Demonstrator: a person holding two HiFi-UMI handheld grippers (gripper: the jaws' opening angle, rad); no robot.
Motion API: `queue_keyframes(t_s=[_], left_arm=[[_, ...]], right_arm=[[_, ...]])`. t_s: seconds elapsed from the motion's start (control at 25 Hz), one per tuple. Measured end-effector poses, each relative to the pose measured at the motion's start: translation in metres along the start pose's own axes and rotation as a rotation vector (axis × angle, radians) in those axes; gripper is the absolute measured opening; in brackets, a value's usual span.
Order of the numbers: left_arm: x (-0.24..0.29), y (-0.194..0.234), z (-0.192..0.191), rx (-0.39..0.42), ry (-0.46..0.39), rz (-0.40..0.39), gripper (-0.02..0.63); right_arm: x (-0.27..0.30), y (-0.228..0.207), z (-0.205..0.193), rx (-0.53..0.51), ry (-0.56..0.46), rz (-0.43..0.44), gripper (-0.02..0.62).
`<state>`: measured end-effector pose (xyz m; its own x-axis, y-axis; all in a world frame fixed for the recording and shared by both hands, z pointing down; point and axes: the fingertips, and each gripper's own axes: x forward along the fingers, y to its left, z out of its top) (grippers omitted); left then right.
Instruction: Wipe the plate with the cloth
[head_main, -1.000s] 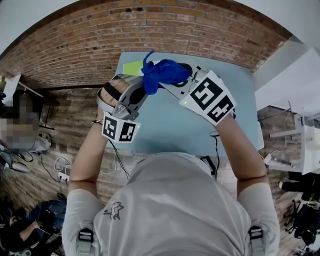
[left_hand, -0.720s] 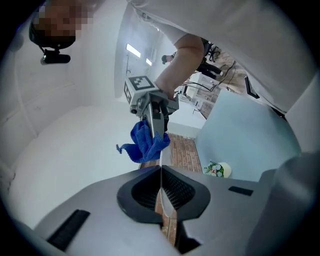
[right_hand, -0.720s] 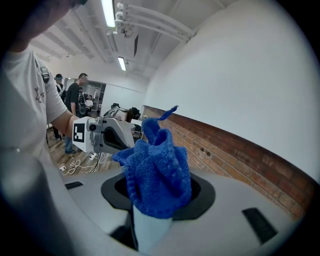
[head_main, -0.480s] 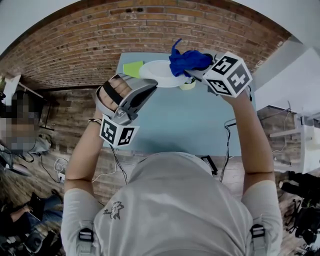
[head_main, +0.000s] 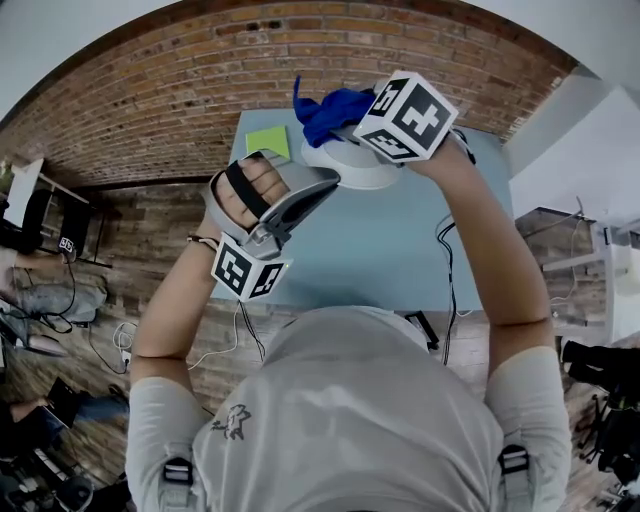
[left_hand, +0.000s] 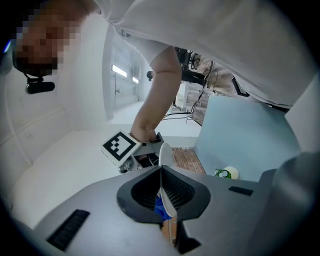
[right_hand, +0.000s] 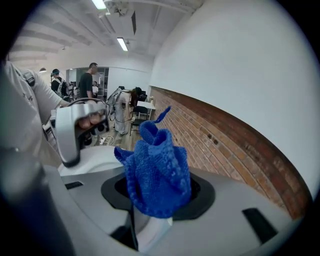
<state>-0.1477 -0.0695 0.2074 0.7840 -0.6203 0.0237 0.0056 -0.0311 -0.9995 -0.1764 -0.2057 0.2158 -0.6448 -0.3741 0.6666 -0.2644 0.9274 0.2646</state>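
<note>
We see left hand-held gripper (left_hand: 167, 207) clamped on white round plate (head_main: 375, 178) rim, top centre; right hand-held gripper (right_hand: 154, 212) pinches blue knitted cloth (head_main: 325, 108), swept from plate's right to upper left: we judge wiping under way.

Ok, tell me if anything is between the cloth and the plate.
Nothing visible does. The cloth, clamped in the right gripper, is right beside the plate; the left gripper grips its near rim.

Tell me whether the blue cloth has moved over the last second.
Yes. In the head view the blue cloth has gone farther from the person: from level with the green note to the table's far edge.
</note>
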Motion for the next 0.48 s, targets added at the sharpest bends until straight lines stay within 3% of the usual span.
queue_keyframes(t_s=[0.24, 0.48], left_arm=[[0.004, -0.008, -0.034, -0.038, 0.07, -0.001, 0.017], [-0.006, -0.006, -0.062, -0.063, 0.14, 0.011, 0.017]], right_arm=[[-0.013, 0.038, 0.031, -0.052, -0.078, 0.023, 0.161], [-0.036, 0.045, 0.017, -0.029, -0.091, 0.023, 0.161]])
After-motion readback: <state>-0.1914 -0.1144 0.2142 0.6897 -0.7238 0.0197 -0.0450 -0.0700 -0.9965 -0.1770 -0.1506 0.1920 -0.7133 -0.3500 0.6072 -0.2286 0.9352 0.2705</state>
